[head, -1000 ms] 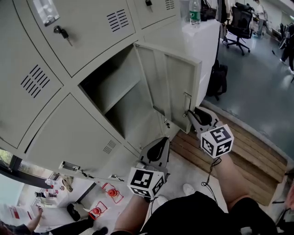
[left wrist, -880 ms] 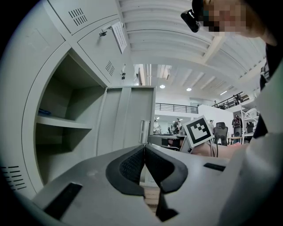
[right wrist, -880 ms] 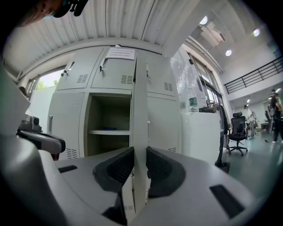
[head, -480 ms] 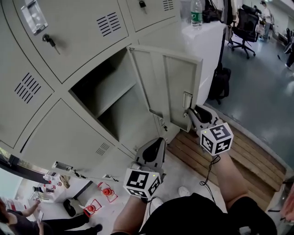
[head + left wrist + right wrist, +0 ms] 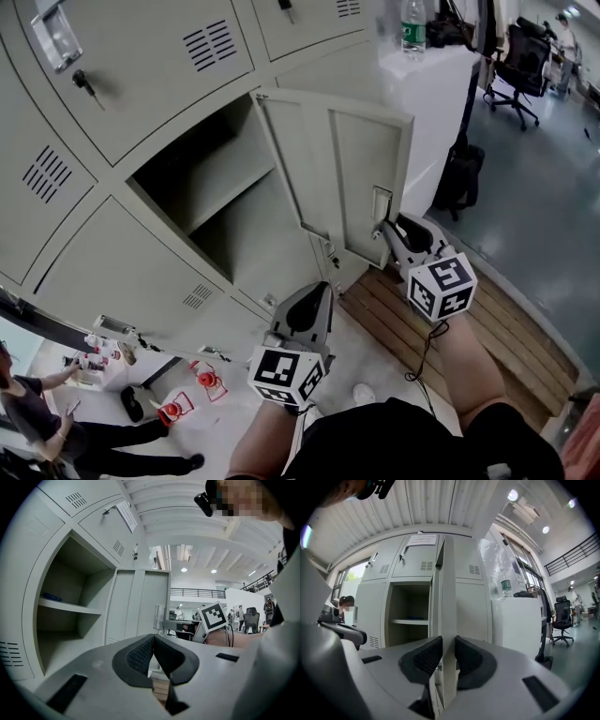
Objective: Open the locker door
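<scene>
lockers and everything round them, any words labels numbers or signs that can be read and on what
No text can be read in any view.
Paper sheet on an upper locker: print too small and blurred to read.
Bottle, green label: too small to read.
Marker cube: black-and-white square pattern only, no letters.

The locker door (image 5: 352, 178) swung wider, right tool (image 5: 387, 228) riding its edge. The left tool (image 5: 319, 289) drifted left.

1. A green-labelled water bottle (image 5: 413, 28) stands on a white counter (image 5: 436, 103), upper right.
2. A black office chair (image 5: 525, 61) stands farther right.
3. A black bag (image 5: 461, 178) rests against the counter's side.
</scene>
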`<state>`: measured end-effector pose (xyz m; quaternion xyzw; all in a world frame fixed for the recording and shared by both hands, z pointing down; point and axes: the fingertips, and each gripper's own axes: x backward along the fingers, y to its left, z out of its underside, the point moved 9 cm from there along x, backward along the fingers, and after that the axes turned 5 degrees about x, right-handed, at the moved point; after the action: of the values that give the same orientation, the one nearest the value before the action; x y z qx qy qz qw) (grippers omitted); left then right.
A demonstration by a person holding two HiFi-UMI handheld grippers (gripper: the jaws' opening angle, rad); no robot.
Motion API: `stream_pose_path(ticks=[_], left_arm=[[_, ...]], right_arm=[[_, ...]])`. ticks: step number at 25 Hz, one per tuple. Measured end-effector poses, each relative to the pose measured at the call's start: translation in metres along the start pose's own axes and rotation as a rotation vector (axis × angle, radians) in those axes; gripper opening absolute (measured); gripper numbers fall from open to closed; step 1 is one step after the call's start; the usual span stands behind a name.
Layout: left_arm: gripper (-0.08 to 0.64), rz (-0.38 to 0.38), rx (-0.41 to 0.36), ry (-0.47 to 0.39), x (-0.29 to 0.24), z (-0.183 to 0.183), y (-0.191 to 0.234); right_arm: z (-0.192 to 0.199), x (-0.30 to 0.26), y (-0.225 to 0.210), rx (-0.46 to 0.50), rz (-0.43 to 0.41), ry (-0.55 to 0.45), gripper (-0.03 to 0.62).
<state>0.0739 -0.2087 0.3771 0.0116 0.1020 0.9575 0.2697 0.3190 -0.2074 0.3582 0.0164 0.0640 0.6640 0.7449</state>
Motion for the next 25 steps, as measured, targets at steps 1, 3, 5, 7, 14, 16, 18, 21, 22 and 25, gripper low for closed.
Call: stream_pose_path(ticks=[1, 3, 5, 7, 14, 16, 18, 21, 22, 25], left_arm=[[0.017, -0.011, -0.001, -0.001, 0.0, 0.001, -0.002], [0.017, -0.036, -0.003, -0.004, 0.001, 0.002, -0.004], [0.017, -0.064, -0.004, -0.004, 0.004, 0.004, -0.007], [0.017, -0.089, -0.006, -0.004, 0.009, 0.006, -0.01], [0.017, -0.145, -0.016, -0.004, 0.028, 0.006, -0.018], [0.017, -0.154, -0.017, -0.007, 0.035, 0.006, -0.019], [0.017, -0.16, -0.017, -0.012, 0.043, 0.005, -0.02], [0.017, -0.162, -0.015, -0.016, 0.057, 0.004, -0.02], [0.017, -0.162, -0.013, -0.016, 0.063, 0.005, -0.02], [0.017, -0.162, -0.01, -0.016, 0.085, 0.005, -0.018]], right_arm=[[0.0, 0.0, -0.002, 0.0, -0.007, -0.003, 0.135], [0.001, -0.002, -0.006, 0.0, -0.019, -0.01, 0.136], [0.001, -0.003, -0.008, 0.0, -0.029, -0.014, 0.137], [0.002, -0.003, -0.01, -0.001, -0.036, -0.016, 0.137], [0.003, 0.0, -0.008, -0.001, -0.054, -0.027, 0.139], [0.003, 0.002, -0.003, 0.0, -0.057, -0.028, 0.14], [0.003, 0.005, 0.002, 0.002, -0.052, -0.027, 0.141], [0.002, 0.012, 0.008, 0.002, -0.021, -0.023, 0.146], [0.002, 0.016, 0.01, -0.001, -0.006, -0.021, 0.145], [0.0, 0.029, 0.018, -0.021, 0.039, -0.024, 0.139]])
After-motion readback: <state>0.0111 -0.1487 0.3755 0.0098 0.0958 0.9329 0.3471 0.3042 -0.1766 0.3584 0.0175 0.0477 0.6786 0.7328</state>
